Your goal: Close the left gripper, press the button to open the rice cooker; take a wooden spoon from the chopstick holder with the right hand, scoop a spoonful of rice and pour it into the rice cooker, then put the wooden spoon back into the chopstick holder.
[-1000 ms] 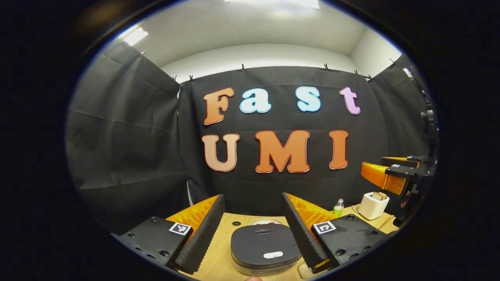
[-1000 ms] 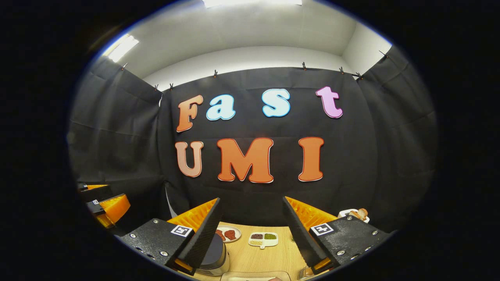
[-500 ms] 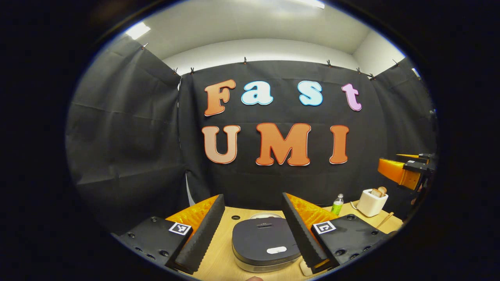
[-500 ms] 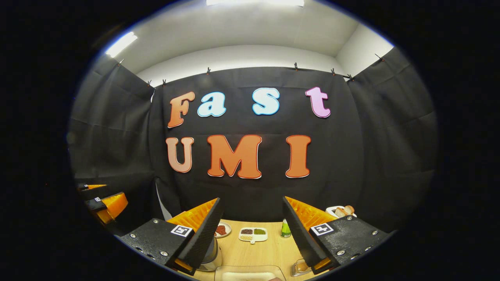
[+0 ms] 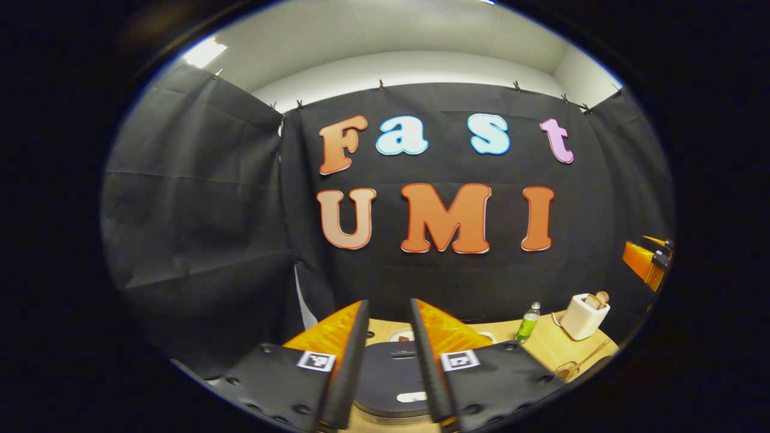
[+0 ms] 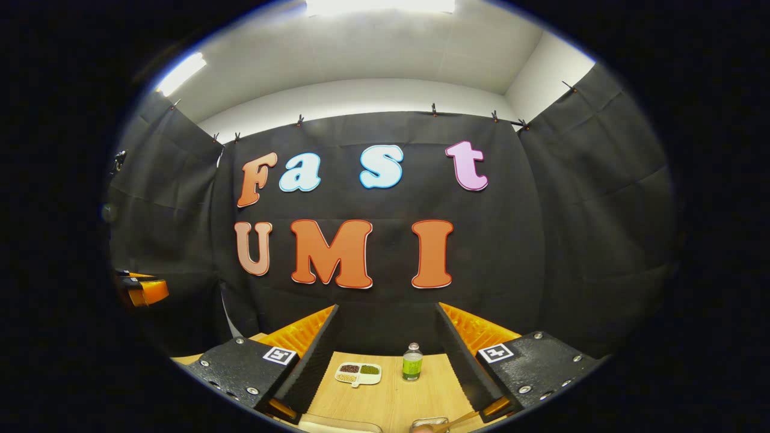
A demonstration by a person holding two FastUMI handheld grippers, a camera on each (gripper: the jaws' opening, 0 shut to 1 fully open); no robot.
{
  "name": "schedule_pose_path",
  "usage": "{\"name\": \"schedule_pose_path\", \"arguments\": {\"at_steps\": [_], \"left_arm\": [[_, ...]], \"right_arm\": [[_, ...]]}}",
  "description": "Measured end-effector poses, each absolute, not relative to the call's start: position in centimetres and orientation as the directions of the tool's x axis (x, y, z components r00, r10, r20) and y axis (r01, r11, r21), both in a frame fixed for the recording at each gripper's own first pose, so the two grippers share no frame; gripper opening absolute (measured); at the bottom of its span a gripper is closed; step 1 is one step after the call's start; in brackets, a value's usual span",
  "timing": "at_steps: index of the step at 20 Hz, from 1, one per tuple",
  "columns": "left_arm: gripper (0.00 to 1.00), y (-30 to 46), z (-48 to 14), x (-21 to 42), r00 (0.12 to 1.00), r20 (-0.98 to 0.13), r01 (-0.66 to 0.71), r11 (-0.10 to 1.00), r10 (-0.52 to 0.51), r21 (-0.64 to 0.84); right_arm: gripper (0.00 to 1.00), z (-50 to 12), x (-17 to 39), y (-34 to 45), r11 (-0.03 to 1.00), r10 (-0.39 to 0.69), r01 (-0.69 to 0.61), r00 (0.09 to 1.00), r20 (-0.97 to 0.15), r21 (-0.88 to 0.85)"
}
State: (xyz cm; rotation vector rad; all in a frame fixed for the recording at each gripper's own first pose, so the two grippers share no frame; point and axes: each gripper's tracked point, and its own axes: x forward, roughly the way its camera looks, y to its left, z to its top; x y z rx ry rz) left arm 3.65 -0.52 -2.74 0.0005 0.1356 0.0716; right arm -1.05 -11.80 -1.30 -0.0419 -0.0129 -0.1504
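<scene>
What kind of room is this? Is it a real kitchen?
Probably a pretend kitchen inside a recording booth. Black cloth walls hang round a wooden table holding a rice cooker, a toaster with bread, and a green bottle.

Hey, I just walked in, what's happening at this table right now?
A person holds a gripper in each hand over a wooden table. The left gripper, fingers narrowed with a gap between them, hangs above the closed rice cooker, lined up with its pale button. The right gripper is open and holds nothing; ahead of it sit a divided dish and a green bottle.
</scene>
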Motion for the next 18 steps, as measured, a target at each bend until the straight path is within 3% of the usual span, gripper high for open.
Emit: {"name": "schedule_pose_path", "arguments": {"at_steps": [2,5,10,13,15,16,17,18], "left_arm": [[0.12,-2.1,-3.4,4.4,0.982,-0.183,-0.047,0.998,0.040,-0.036],[0.04,-3.4,-5.9,5.0,0.952,-0.307,-0.037,0.995,0.009,-0.089],[0.04,-5.4,-11.6,4.8,0.824,-0.560,-0.046,0.977,-0.081,-0.210],[0.05,-5.4,-15.5,3.8,0.711,-0.698,-0.091,0.974,-0.083,-0.208],[0.05,-5.3,-17.4,3.5,0.640,-0.764,-0.123,0.971,-0.081,-0.206],[0.00,-5.3,-18.4,3.2,0.603,-0.794,-0.139,0.969,-0.082,-0.205],[0.05,-5.5,-19.2,3.0,0.570,-0.817,-0.153,0.965,-0.088,-0.211],[0.00,-5.6,-19.9,3.0,0.538,-0.837,-0.167,0.961,-0.097,-0.219]], "right_arm": [[0.94,-1.9,-0.9,-13.9,0.986,-0.156,0.157,0.987,0.025,-0.051],[0.97,-2.9,-0.6,-16.5,0.984,-0.171,0.172,0.985,0.017,-0.041],[0.94,-4.7,-0.9,-19.4,0.982,-0.183,0.183,0.983,-0.003,-0.038],[0.94,-5.6,-1.1,-20.5,0.983,-0.177,0.176,0.984,-0.009,-0.041],[0.97,-6.3,-1.2,-21.2,0.985,-0.171,0.170,0.985,-0.018,-0.037],[0.94,-6.6,-1.3,-21.5,0.986,-0.167,0.166,0.986,-0.023,-0.032],[0.94,-6.9,-1.4,-21.8,0.987,-0.163,0.162,0.986,-0.028,-0.023],[0.94,-7.3,-1.6,-21.9,0.989,-0.145,0.145,0.989,-0.039,-0.008]]}}
